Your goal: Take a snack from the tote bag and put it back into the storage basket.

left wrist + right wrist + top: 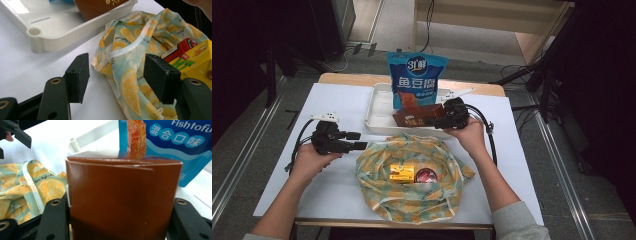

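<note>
Brown box sits clamped between the right gripper's jaws, over the front edge of the white tray, at about 12 o'clock from the lemon-print cloth bag. Right gripper view puts the brown box up close: glossy folded flap, both jaws tight against its sides, jaws moderately wide apart because the box is wide. High view can't show that contact; there the gripper body hides the jaw tips.

Blue fish tofu pouch stands upright in the tray just behind the box; its English lettering reads in the right gripper view.

Left gripper at 9 o'clock of the bag, jaws gaping, nothing between them. Left gripper view confirms: bare pads either side of the bag's rim, not touching it.

Inside the bag: yellow carton and red can, side by side. Left gripper view shows the carton touching the can, plus the tray's corner post.

White table sheet under everything.
</note>
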`<state>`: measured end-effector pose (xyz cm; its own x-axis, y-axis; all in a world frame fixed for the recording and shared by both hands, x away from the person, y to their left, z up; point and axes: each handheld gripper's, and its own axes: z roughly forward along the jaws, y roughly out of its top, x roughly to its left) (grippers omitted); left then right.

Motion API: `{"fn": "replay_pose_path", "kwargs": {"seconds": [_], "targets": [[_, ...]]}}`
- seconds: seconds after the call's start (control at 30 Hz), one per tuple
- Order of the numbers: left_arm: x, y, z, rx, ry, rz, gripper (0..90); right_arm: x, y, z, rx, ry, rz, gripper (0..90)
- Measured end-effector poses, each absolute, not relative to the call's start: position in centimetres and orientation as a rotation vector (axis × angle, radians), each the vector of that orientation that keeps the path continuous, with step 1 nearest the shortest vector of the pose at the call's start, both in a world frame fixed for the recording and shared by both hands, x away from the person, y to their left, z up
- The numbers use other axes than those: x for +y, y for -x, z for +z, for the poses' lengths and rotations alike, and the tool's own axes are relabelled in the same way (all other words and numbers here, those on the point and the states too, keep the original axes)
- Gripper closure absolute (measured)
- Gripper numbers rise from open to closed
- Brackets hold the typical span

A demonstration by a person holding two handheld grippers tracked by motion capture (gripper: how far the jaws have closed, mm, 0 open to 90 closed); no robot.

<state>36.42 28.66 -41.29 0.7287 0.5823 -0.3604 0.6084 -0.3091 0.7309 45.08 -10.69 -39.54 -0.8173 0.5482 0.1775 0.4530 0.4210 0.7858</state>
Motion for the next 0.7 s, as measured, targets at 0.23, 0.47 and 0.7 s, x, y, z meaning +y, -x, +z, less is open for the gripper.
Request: {"fn": "replay_pose_path", "kwargs": {"seconds": [0.23, 0.47, 0.7], "targets": [[28.7, -36.5, -41.3, 0.908, -1.989, -0.040, 38.1, -9.8, -45.1, -40.1, 2.572, -0.865, 1.348, 43.8], [28.7, -36.4, -41.3, 0.905, -1.991, -0.040, 38.1, -9.1, -45.4, -40.5, 2.578, -0.848, 1.347, 43.4], [28.6, -36.4, -41.3, 0.904, -1.994, -0.041, 38.1, -9.1, -46.1, -41.6, 2.627, -0.906, 1.339, 43.3]]}}
